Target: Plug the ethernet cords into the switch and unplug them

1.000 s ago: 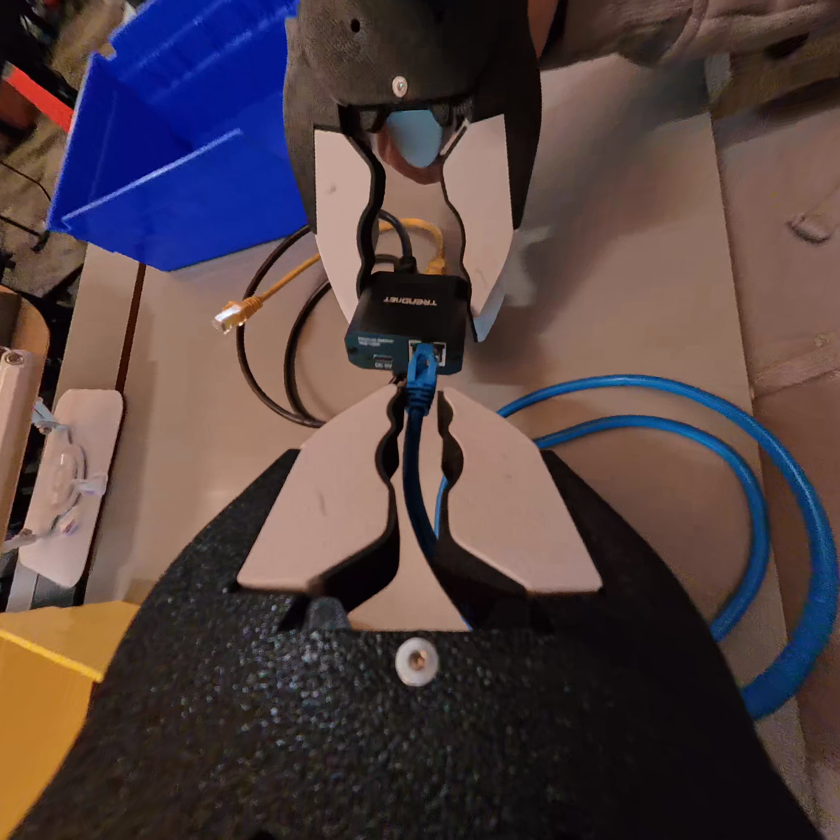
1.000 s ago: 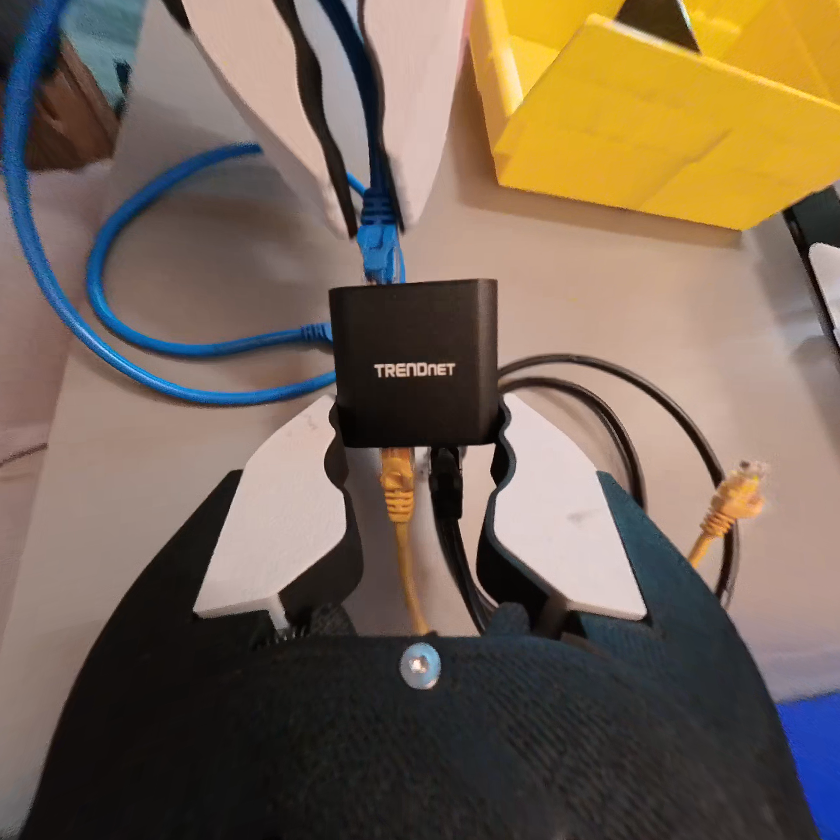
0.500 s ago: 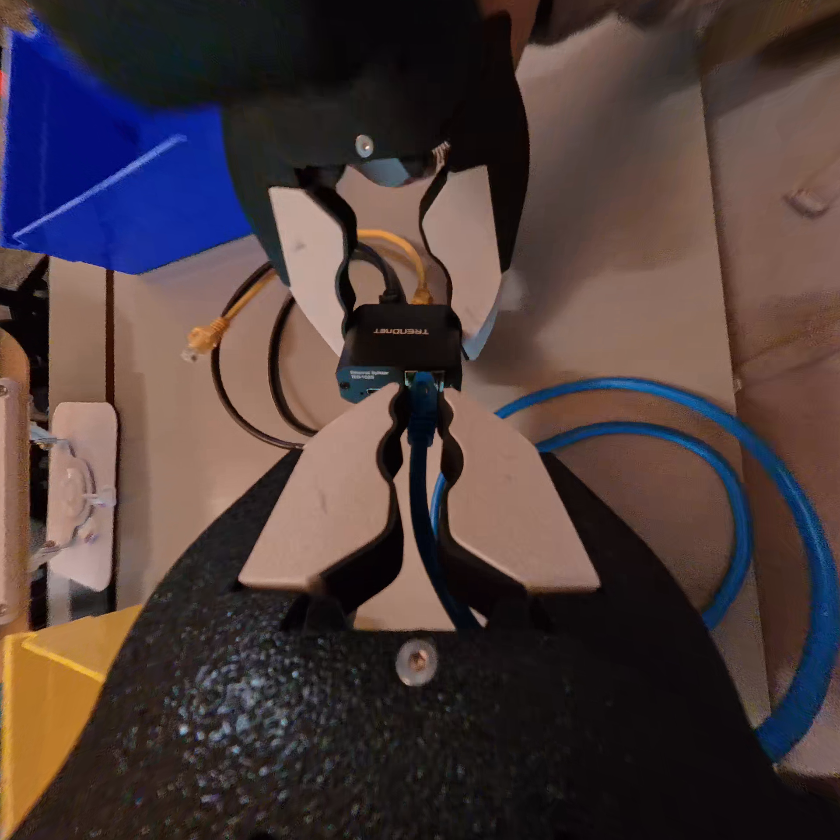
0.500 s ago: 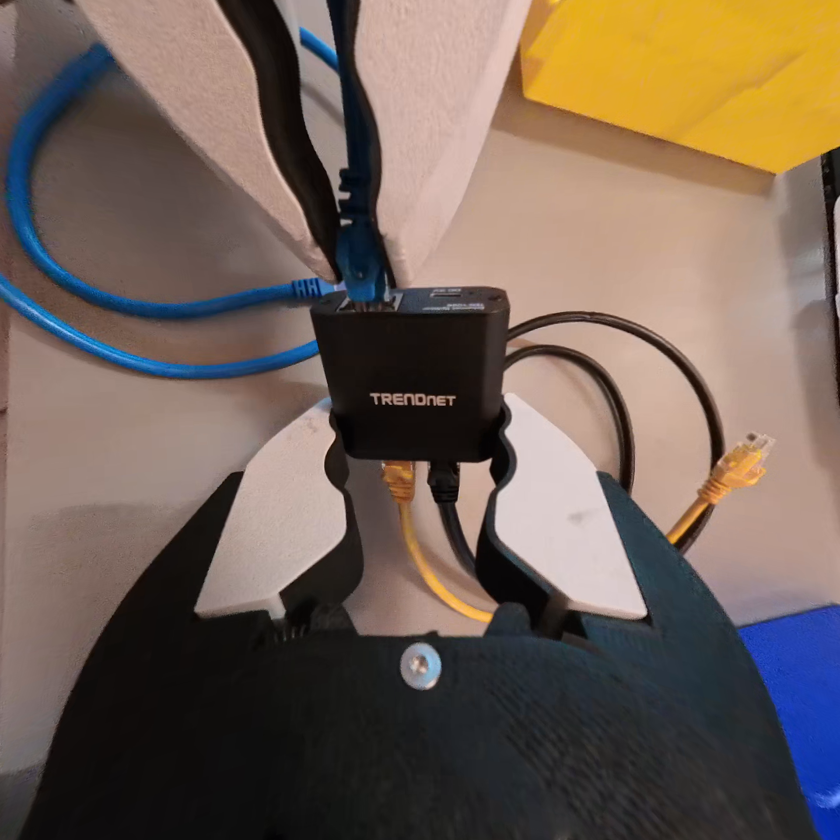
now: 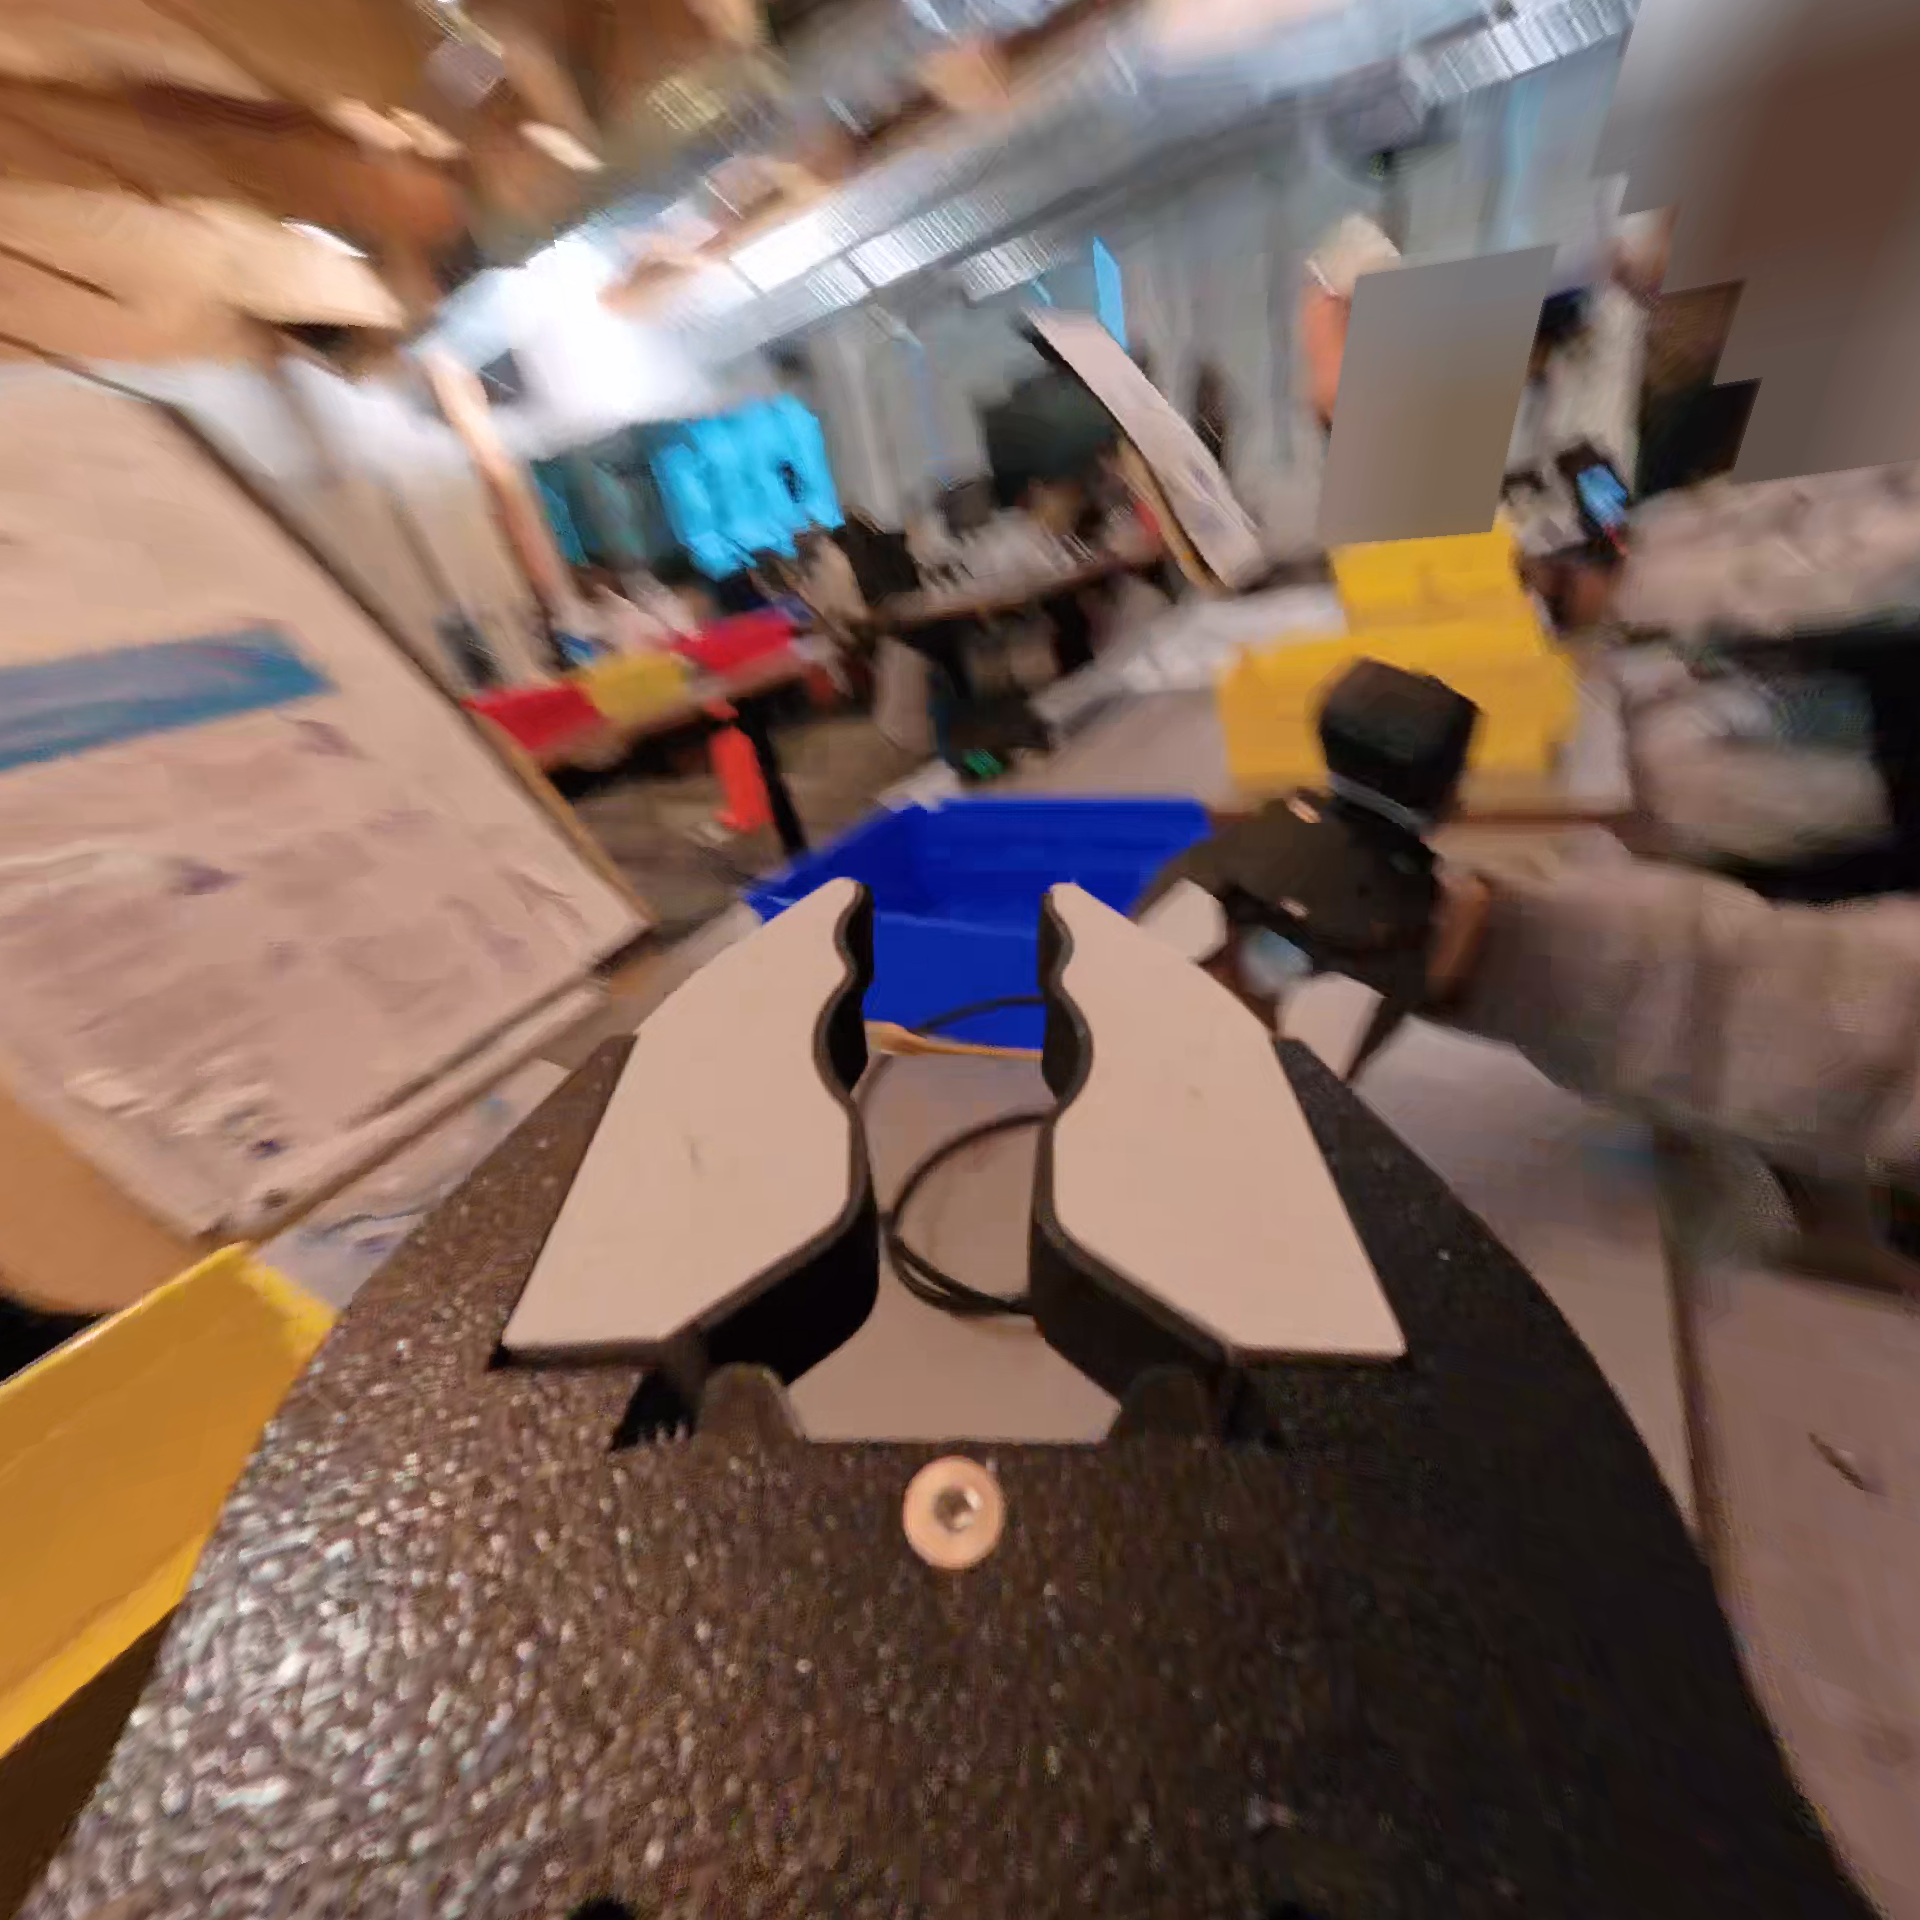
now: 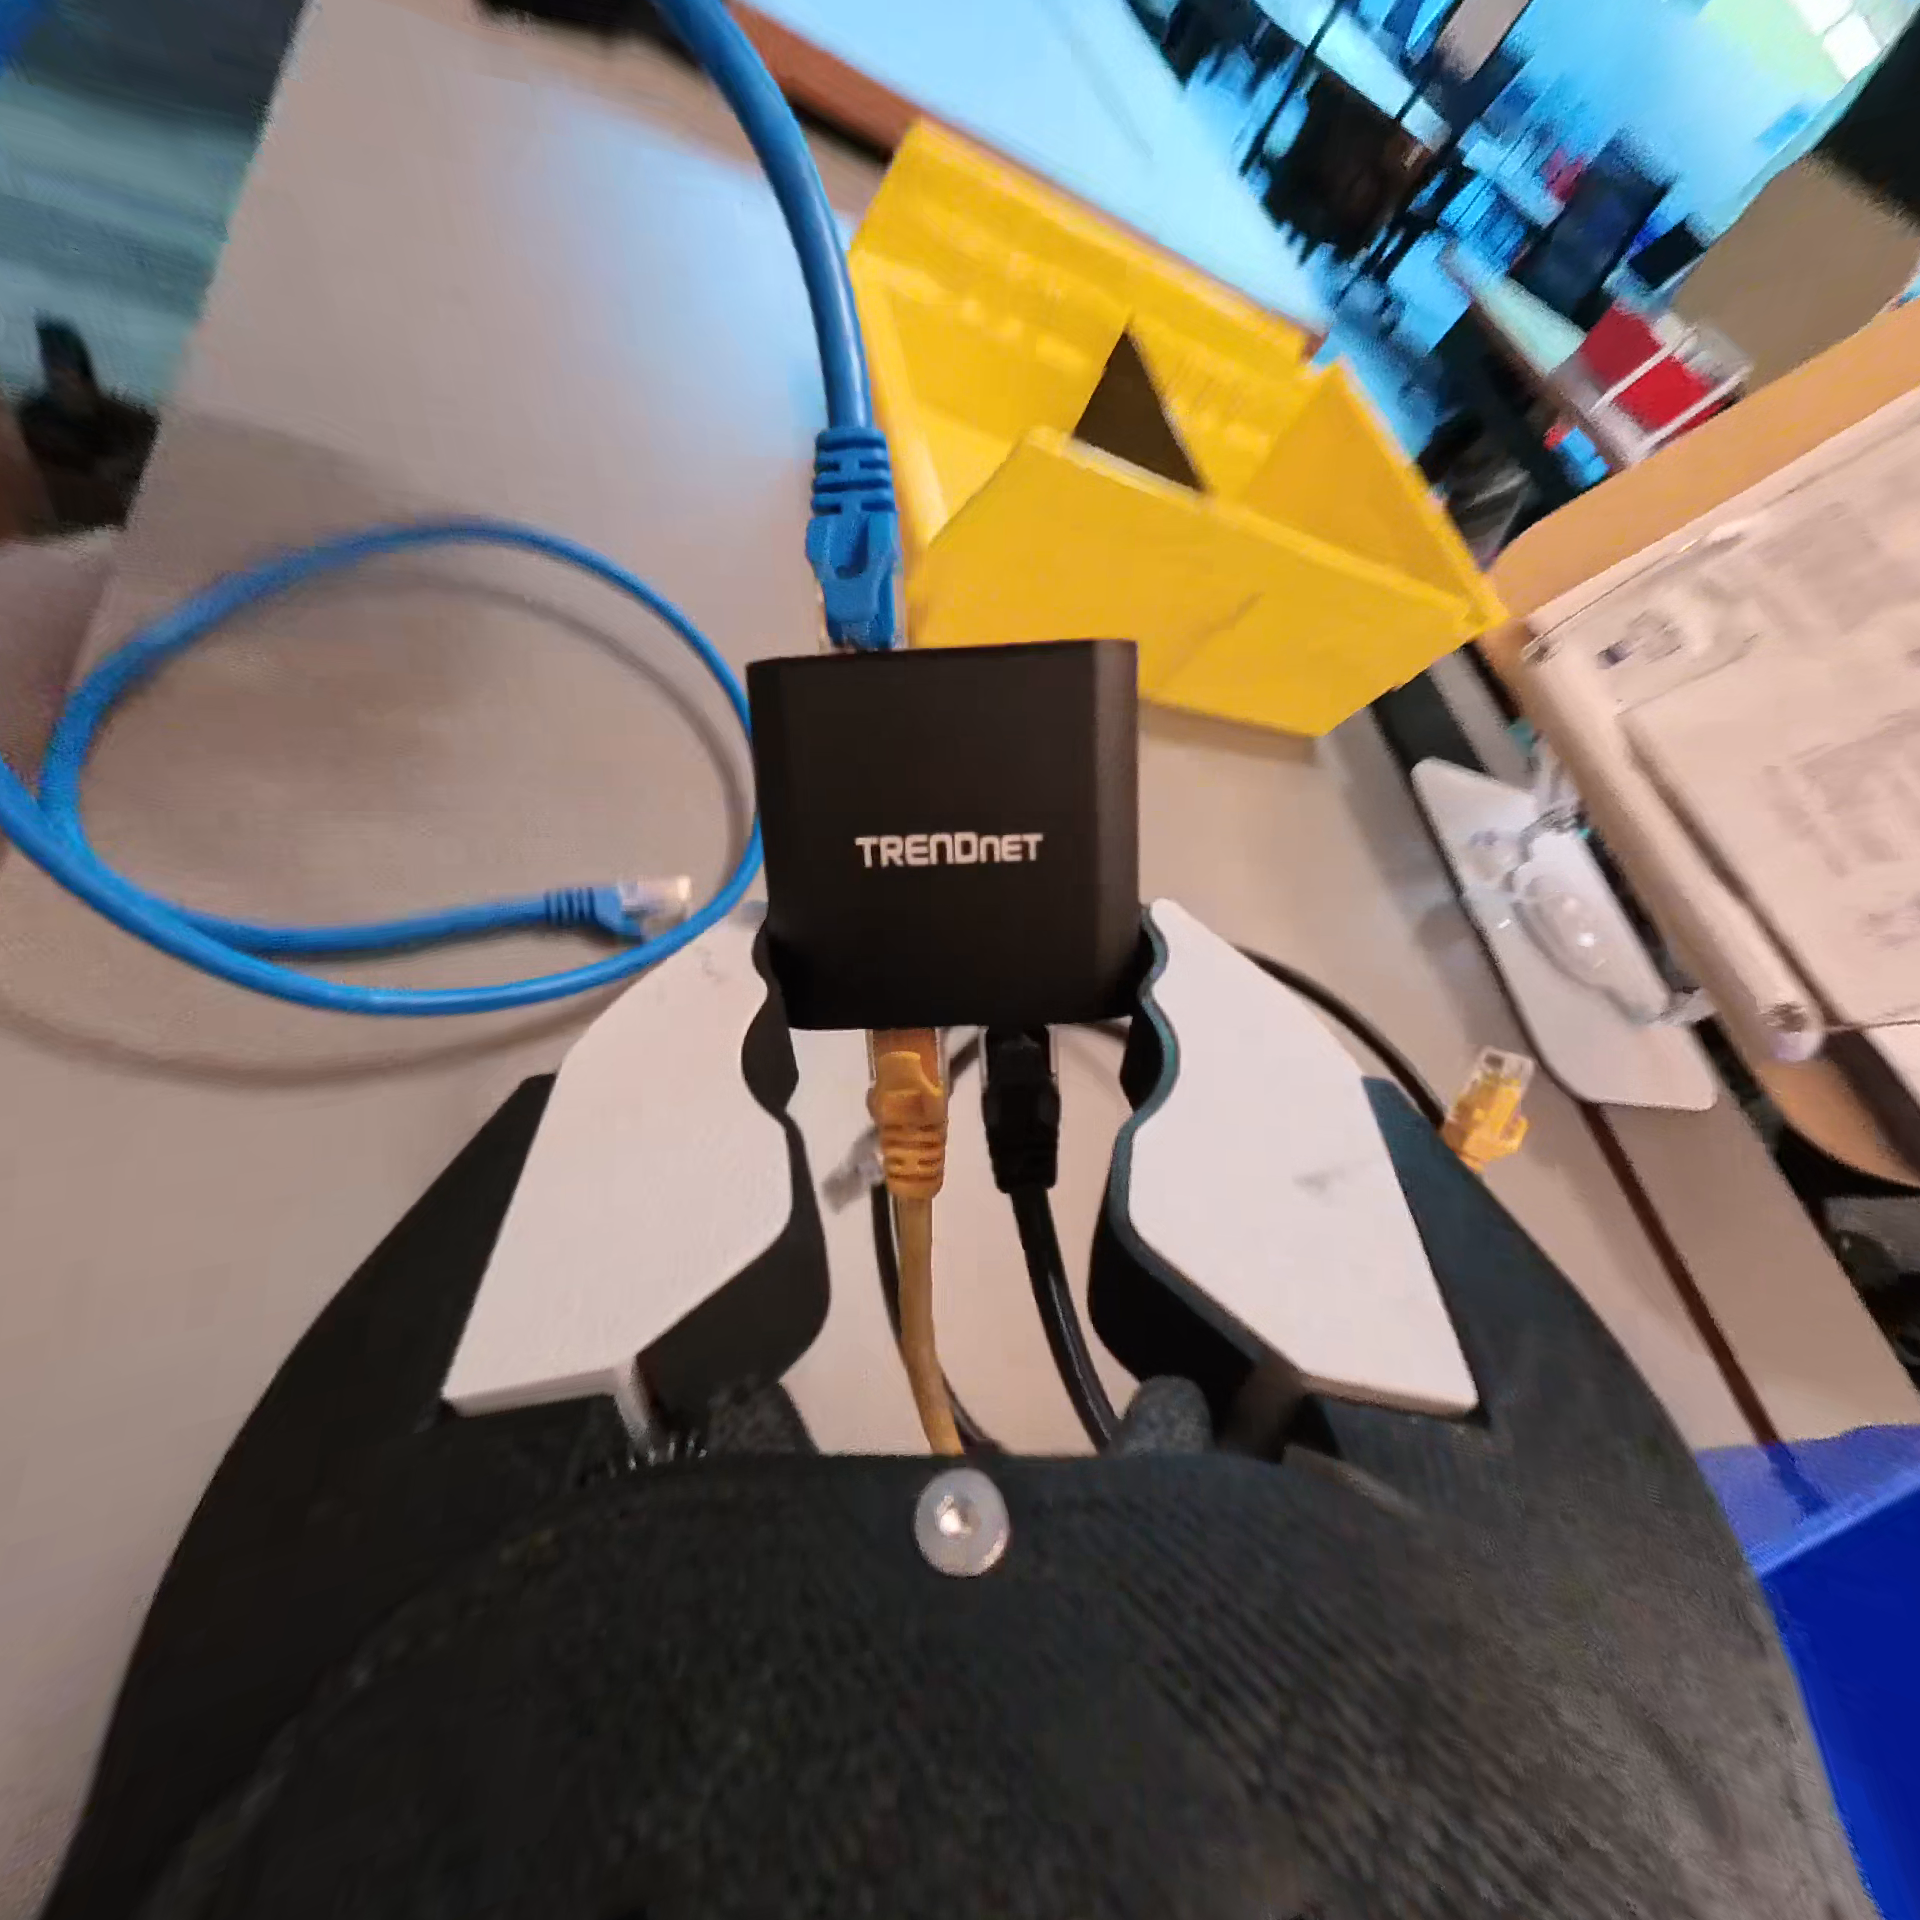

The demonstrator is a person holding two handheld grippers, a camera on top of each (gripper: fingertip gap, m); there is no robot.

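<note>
Beige surface (image 6: 436, 312) below; right gripper (image 6: 951, 997) fingers clamp the black switch (image 6: 945, 821), left gripper (image 5: 951, 935) fingers apart, empty

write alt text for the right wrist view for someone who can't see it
The right gripper clamps a small black switch, with a blue ethernet cord plugged into its far side and a yellow cord and a black cord plugged into its near side. A yellow bin sits behind on the table.
</note>
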